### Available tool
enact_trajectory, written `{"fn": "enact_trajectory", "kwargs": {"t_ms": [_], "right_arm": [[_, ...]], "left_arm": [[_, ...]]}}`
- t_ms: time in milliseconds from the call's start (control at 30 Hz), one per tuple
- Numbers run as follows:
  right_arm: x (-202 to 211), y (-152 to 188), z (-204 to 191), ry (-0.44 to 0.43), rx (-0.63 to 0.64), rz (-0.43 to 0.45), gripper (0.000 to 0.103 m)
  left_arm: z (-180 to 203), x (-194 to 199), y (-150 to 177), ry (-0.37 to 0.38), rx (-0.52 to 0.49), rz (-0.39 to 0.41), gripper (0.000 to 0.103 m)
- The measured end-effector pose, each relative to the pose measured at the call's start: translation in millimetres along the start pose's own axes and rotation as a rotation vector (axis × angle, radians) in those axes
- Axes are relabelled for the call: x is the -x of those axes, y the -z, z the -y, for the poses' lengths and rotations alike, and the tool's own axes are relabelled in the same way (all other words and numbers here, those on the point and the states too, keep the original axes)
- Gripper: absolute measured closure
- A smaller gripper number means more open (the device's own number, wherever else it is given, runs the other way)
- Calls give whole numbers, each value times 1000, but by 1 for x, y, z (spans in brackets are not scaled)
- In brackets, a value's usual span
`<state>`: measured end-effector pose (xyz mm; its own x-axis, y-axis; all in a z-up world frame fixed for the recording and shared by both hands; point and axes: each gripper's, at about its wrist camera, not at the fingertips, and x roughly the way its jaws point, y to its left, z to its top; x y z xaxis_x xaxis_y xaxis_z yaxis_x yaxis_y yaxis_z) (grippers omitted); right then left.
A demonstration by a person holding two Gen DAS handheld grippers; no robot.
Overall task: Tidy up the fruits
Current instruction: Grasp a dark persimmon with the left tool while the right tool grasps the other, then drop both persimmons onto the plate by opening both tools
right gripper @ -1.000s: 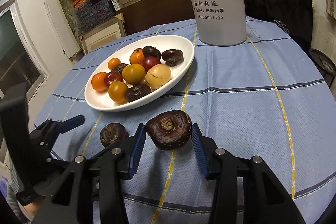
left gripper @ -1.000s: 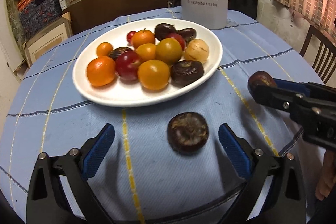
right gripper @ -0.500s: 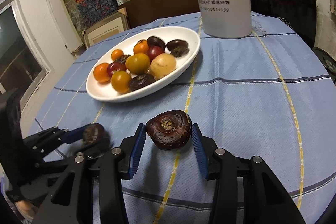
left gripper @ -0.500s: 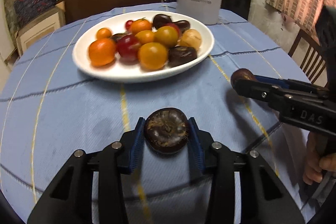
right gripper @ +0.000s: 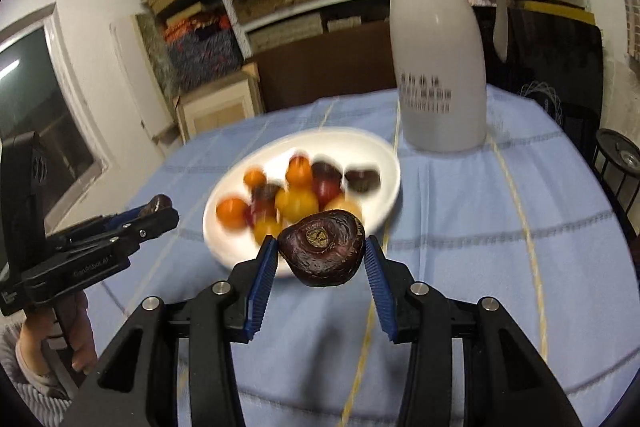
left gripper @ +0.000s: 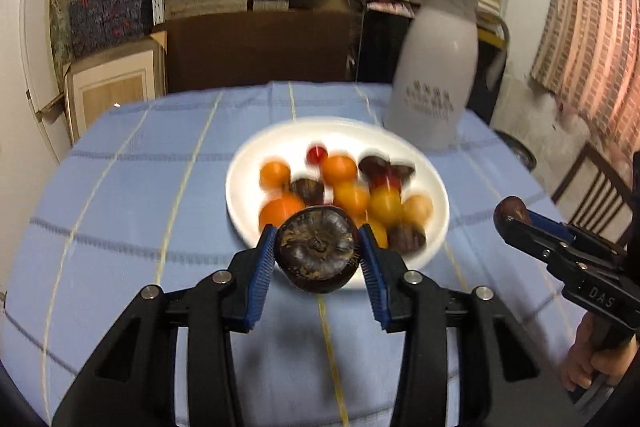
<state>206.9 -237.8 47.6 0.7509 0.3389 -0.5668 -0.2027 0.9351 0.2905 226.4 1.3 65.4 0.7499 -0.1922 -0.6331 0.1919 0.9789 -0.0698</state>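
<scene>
Two dark brown, flattish round water chestnuts are being held above the counter (left gripper: 120, 187), which is wearing a light blue cloth with yellow stripes. The left tool (left gripper: 318, 259) is pinching one chestnut (left gripper: 318, 253) between its blue pads, level and pointing toward the oval white plate (left gripper: 240, 187). The right tool (right gripper: 320, 259) is pinching the other chestnut (right gripper: 322, 253) in the same way, also level and aimed at the plate's near rim. The plate is carrying a blurred heap of small fruits: about five orange or yellow ones, roughly two red and several dark brown, though motion blur is making an exact count impossible. One tall white thermos jug (right gripper: 440, 67) is standing behind the plate.
</scene>
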Motion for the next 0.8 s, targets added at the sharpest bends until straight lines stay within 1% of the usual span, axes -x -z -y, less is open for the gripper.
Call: {"fn": "enact_trajectory", "kwargs": {"t_ms": [133,233,300,400,500,600,633,667,700,733,767,800], "right_arm": [[-20,-39,2,-6,-36,48,58],[-50,-62,5,-13,-61,45,58],[-71,-71,7,-5,-60,29,58],[-104,-80,11,3,-64,4,58],[-136,-82,15,17,-69,-30,58],[-157,-79,18,38,-48,-74,58],[-161,-77,19,43,-49,-82,57],[-164,-76,20,42,-50,-91,56],[-166,-76,20,38,-55,-96,56],[-166,-76,20,39,-62,-90,54],[-164,-76,21,36,-68,-84,52],[-162,-77,21,30,-68,-77,52]], "left_arm": [[-9,-21,-33,6,24,21,62],[-13,-51,-50,16,43,6,62],[-13,-75,-58,16,48,-11,62],[-12,-112,-66,4,36,-41,62],[-12,-139,-69,-9,21,-64,62],[-9,-155,-68,-27,-1,-86,62],[-8,-158,-67,-44,-12,-81,58],[-8,-159,-67,-50,-16,-80,48],[-7,-159,-67,-53,-20,-80,41],[-7,-159,-66,-54,-23,-76,32],[-7,-158,-65,-60,-27,-67,29],[-6,-156,-64,-65,-29,-62,29]]}}
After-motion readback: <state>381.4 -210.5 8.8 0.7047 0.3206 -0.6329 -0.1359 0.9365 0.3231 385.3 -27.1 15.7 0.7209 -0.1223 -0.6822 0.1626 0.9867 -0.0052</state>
